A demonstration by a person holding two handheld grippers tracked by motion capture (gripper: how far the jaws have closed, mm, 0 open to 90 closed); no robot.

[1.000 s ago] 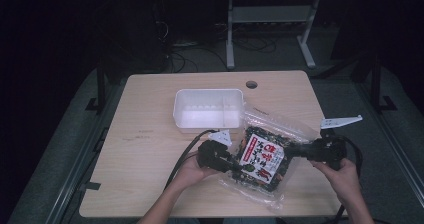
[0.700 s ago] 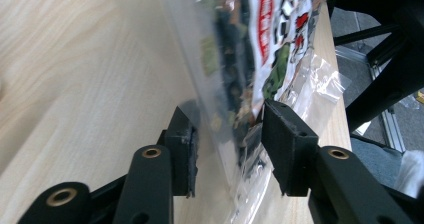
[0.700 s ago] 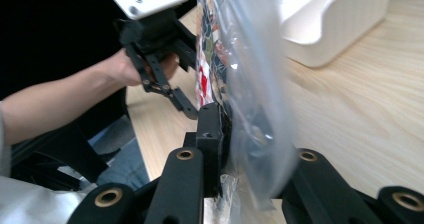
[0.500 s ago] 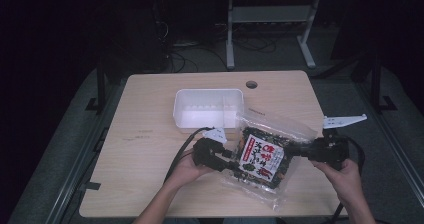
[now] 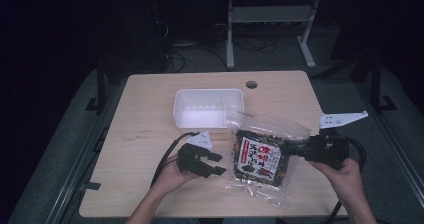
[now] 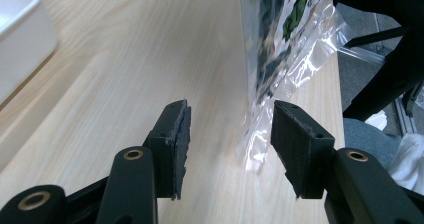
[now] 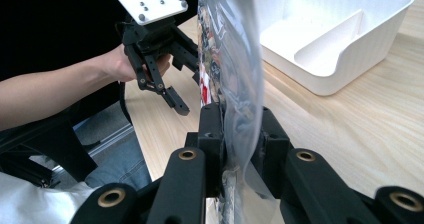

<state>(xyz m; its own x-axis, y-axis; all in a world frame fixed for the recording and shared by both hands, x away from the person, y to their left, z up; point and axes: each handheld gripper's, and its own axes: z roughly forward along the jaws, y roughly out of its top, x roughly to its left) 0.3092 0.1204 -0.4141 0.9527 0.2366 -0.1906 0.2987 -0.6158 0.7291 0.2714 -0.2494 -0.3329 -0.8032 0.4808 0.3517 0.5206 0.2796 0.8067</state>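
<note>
A clear bag of dark dried food with a red-and-white label (image 5: 261,156) lies at the table's front right, lifted at its right side. My right gripper (image 5: 296,151) is shut on the bag's clear right edge; in the right gripper view the film (image 7: 235,84) rises from between the pressed jaws of that gripper (image 7: 235,134). My left gripper (image 5: 218,163) sits just left of the bag, apart from it. Its jaws have just been opening. In the left gripper view the left gripper (image 6: 230,134) stands open, with the bag's clear corner (image 6: 255,144) hanging loose just beyond the pads, which do not touch it.
A white divided tray (image 5: 200,120) stands behind the bag at mid-table, near the left jaw's side (image 6: 20,39). The wooden table (image 5: 145,114) has a cable hole (image 5: 251,84) at its back edge. Cables trail from both grippers toward the person.
My left gripper has let go of the bag's left edge, opened, and drawn back to the left. My right gripper has risen a little with the bag's right edge in it.
</note>
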